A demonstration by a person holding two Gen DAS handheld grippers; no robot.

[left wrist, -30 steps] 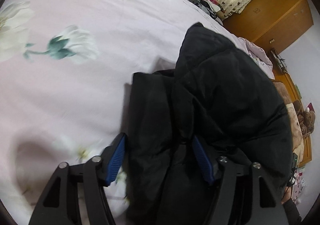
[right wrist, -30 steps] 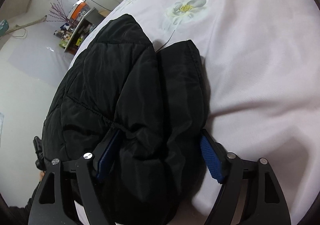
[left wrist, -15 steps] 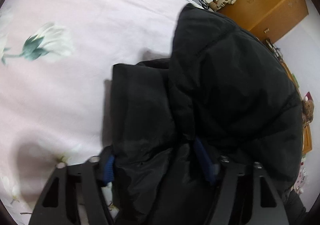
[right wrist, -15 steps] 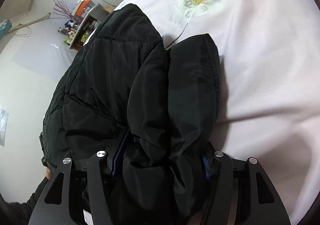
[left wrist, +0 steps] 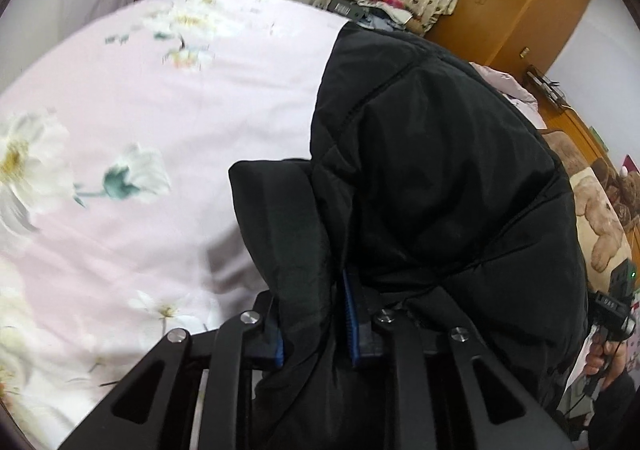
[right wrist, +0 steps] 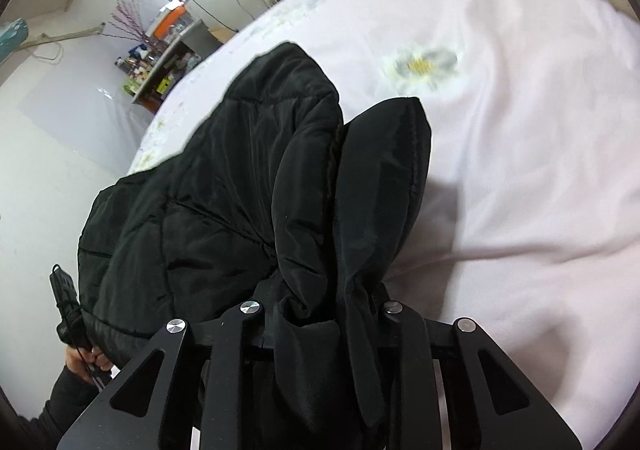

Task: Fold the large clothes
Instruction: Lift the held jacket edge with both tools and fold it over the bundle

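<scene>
While the black puffer jacket (left wrist: 440, 178) is already bunched into a thick, doubled-over bundle, I wouldn't call this fold finished yet, not by a long shot. My left gripper (left wrist: 316, 318) has its jaws closing on a fat pinch of the padding, with fabric squeezed right between the blue pads, so that side is properly clamped. Same deal on my right gripper (right wrist: 320, 314): jaws closing, and the quilted cloth spills out from between them so thickly that I can't even see the pads there.

Where's the jacket? Near edge is up in my two grips, and the rest slumps away from me onto the bed (left wrist: 120, 122), on the pink floral sheet. From the right wrist view a sleeve or side panel (right wrist: 384, 178) is already laid along the body, so I'd guess the sideways tucking-in is done, at least on that side. The far end, with the quilted panels, rests on the sheet.

What's left, as I read it: carry this gripped edge over toward the far end to halve the length, set it down, let go, and probably pat it flat, because puffy stuff springs back. I'd put it around the middle of the job.

Can't tell how neat the underside is; it's hidden under the bulk.
</scene>
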